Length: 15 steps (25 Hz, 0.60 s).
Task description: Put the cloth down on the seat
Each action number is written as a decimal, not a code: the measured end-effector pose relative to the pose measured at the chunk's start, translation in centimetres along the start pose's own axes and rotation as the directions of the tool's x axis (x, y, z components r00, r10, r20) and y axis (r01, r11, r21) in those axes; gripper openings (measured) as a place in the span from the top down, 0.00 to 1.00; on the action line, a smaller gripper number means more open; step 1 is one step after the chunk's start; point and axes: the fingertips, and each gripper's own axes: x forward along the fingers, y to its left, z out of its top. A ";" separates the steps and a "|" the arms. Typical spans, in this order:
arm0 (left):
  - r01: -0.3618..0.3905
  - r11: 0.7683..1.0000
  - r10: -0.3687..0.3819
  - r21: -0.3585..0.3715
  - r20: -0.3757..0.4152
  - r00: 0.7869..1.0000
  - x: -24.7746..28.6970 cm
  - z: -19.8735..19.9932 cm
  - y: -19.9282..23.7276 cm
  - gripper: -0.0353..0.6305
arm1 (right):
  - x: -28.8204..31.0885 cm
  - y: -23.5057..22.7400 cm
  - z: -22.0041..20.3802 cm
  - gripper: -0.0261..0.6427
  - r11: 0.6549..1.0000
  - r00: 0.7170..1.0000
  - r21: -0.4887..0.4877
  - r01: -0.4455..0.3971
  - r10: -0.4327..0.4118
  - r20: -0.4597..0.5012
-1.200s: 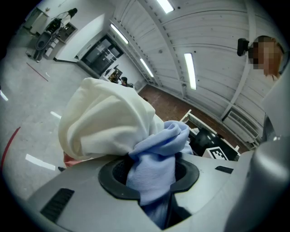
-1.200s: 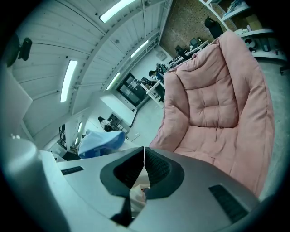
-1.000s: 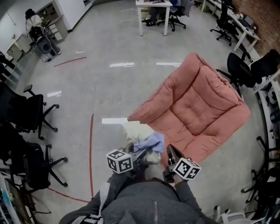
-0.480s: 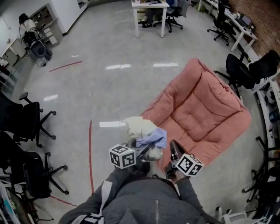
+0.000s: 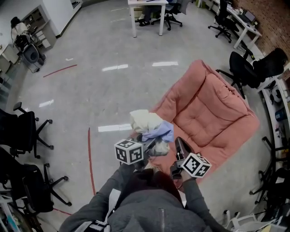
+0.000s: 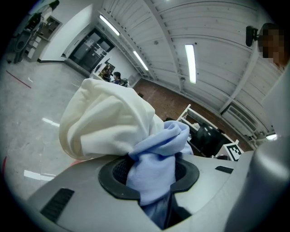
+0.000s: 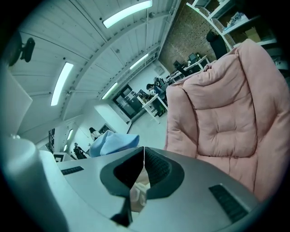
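My left gripper (image 5: pixel 152 146) is shut on a bundle of cloth (image 5: pixel 150 127), cream on one side and light blue on the other. In the left gripper view the blue cloth (image 6: pixel 156 163) is pinched between the jaws, and the cream part (image 6: pixel 106 122) bulges above them. The bundle hangs over the near left corner of the pink padded seat (image 5: pixel 210 115), which lies on the floor. My right gripper (image 5: pixel 179 145) is just to the right, its jaws shut tip to tip (image 7: pixel 143 152), pointing at the pink seat (image 7: pixel 217 108).
Black office chairs stand at the left (image 5: pixel 22 131) and behind the seat at the right (image 5: pixel 247 68). A white desk (image 5: pixel 147 9) is at the far end. A red line (image 5: pixel 89 156) runs along the grey floor to my left.
The left gripper has carried the bundle up and forward, from the floor in front of the seat to over its near corner. The right gripper has moved along with it, still shut.
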 end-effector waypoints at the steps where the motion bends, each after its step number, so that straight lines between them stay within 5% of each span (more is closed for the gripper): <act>1: -0.004 1.000 0.004 -0.003 0.004 1.000 0.5 0.4 0.2 0.75 | 0.3 0.0 0.6 0.94 1.000 1.000 -0.010 0.002 -0.002 0.005; 15: -0.113 0.993 0.112 -0.037 -0.024 0.993 5.7 1.5 4.0 0.75 | 3.9 -3.3 3.9 0.94 0.998 0.998 -0.055 0.024 -0.027 -0.054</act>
